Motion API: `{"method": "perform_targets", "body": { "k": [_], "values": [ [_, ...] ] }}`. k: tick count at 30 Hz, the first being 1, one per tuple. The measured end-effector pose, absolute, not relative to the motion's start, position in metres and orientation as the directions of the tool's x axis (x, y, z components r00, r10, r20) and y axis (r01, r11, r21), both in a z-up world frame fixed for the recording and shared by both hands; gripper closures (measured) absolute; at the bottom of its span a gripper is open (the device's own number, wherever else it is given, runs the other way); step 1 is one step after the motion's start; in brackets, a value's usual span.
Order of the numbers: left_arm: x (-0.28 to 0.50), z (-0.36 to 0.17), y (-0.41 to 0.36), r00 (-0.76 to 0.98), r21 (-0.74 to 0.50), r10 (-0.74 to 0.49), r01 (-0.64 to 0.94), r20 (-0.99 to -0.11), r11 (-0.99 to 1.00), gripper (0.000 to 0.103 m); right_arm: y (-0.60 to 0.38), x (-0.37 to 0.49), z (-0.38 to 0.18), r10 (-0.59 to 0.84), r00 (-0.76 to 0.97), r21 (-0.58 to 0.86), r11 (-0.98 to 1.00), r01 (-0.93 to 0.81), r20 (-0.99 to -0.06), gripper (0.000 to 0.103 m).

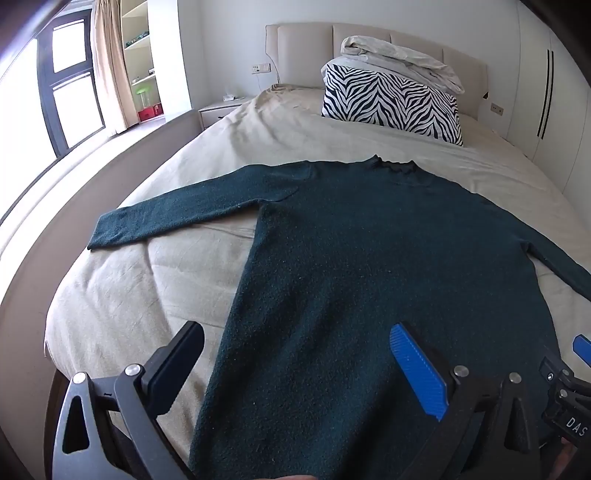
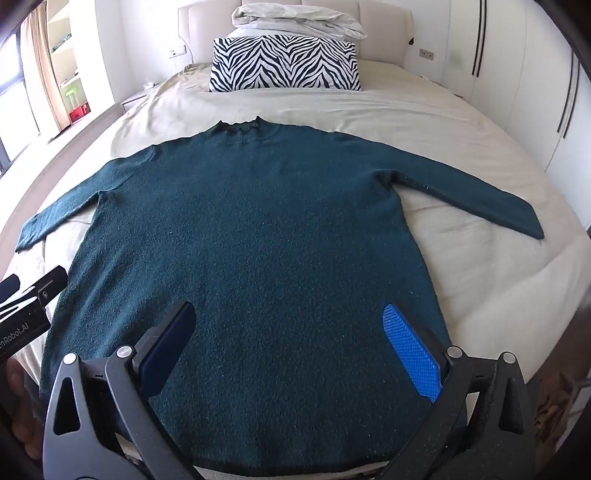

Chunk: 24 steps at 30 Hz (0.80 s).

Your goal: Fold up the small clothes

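1. Tool, left: black two-finger unit with one blue ribbed pad, jaws spread wide, holding nothing; it hovers over the near left part of the garment, one finger above the sheet and the other above the knit.
2. Tool, right: same build, jaws likewise wide and empty, poised above the lower middle of the garment, both fingers over the knit.
3. Dark teal long-sleeved knit sweater: laid flat on the bed, hem toward both tools, collar at the far end, so its long axis runs straight away from them. Not yet folded, by the look of it.
4. Left sleeve: stretched out sideways, nearer the left tool.
5. Right sleeve: stretched out the opposite way, nearer the right tool. Judgement: each sleeve falls to the tool on its own side, and would be brought inward across the body.
6. Cream bed sheet: lightly creased, under the sweater.
7. Zebra-striped rectangular pillow: well beyond the collar, by the headboard.
8. Pale rumpled duvet: piled behind the pillow.
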State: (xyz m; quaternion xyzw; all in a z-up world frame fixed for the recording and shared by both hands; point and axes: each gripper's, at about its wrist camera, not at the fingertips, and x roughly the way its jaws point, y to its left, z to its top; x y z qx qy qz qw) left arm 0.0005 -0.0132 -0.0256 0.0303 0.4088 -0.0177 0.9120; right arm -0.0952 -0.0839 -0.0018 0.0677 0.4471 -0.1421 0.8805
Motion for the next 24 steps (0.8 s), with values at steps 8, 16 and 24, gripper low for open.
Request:
{"method": "perform_targets", "body": {
  "k": [8,16,24],
  "values": [
    [0.001,-0.026,-0.013,0.665,0.042,-0.007,0.059,-0.747,0.997,0.0,-0.085,-0.094,-0.012,-0.184,0.569,0.002,0.951,0.309,-0.802,0.0],
    [0.0,-0.027,-0.014,0.664,0.04,-0.009,0.059,-0.748,0.997,0.0,-0.079,-0.096,-0.011,-0.187,0.563,-0.002,0.95,0.313,-0.805,0.0],
    [0.0,-0.029,-0.014,0.662,0.042,-0.008,0.06,-0.75,0.997,0.0,-0.079,-0.097,-0.012,-0.189,0.567,0.004,0.947,0.321,-0.802,0.0]
  ]
}}
